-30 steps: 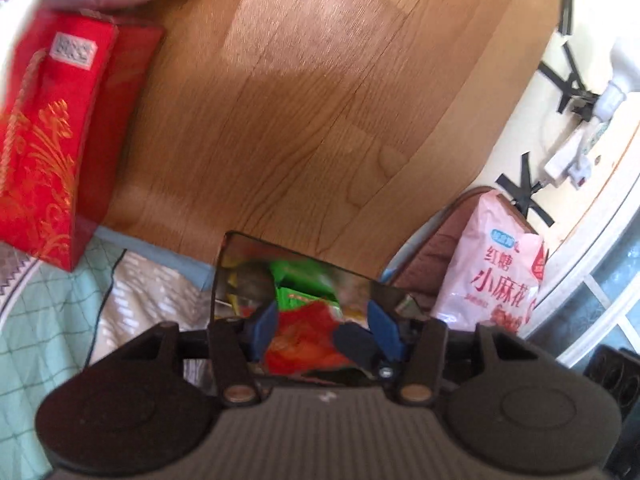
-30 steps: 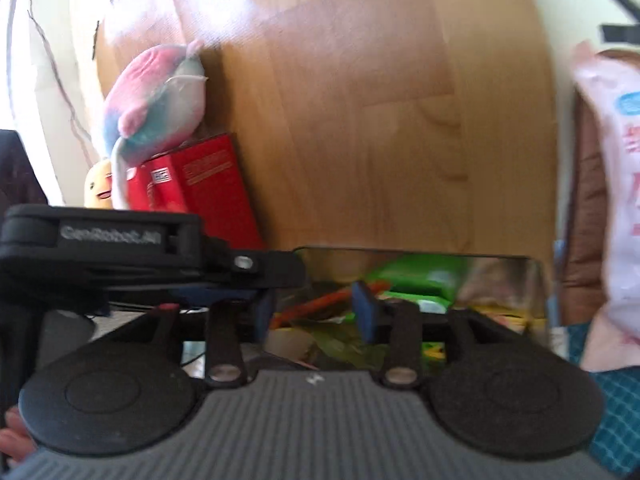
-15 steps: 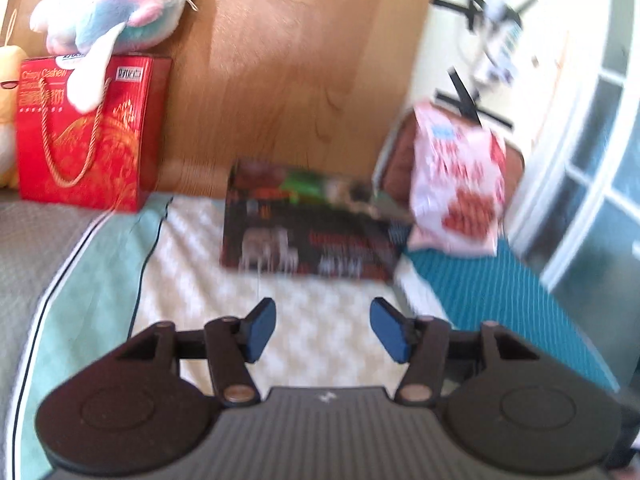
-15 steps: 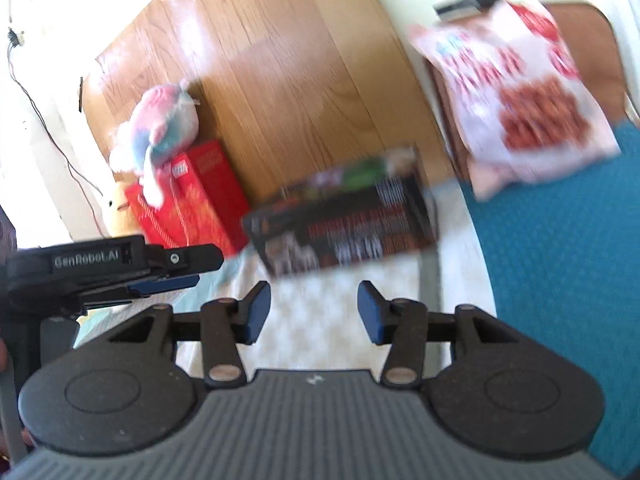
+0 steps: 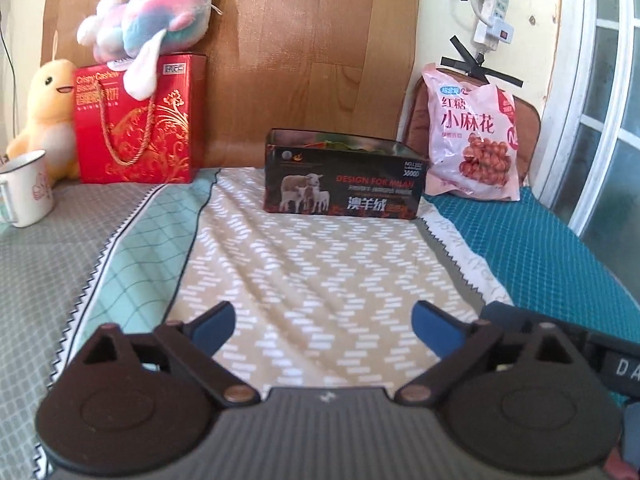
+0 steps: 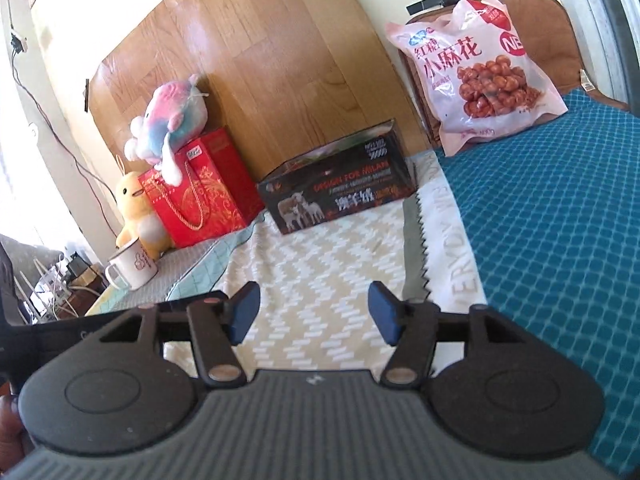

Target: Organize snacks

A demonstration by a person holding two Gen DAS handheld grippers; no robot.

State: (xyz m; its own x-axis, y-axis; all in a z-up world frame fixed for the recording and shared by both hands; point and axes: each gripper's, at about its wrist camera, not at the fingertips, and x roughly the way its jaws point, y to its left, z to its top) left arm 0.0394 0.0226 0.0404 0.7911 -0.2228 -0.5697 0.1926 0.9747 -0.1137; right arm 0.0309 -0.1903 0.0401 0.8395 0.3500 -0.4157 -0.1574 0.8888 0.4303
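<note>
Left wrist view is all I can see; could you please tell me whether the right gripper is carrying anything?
Observer: No. The right gripper holds nothing; its blue-padded jaws are opening above the beige zigzag-patterned cloth.
Operator: Thank you. The white enamel mug is cut off at my edge; is it standing properly?
Observer: Yes. In the right wrist view it shows whole and upright, its looped handle on the left, just in front of the yellow plush duck.
</note>
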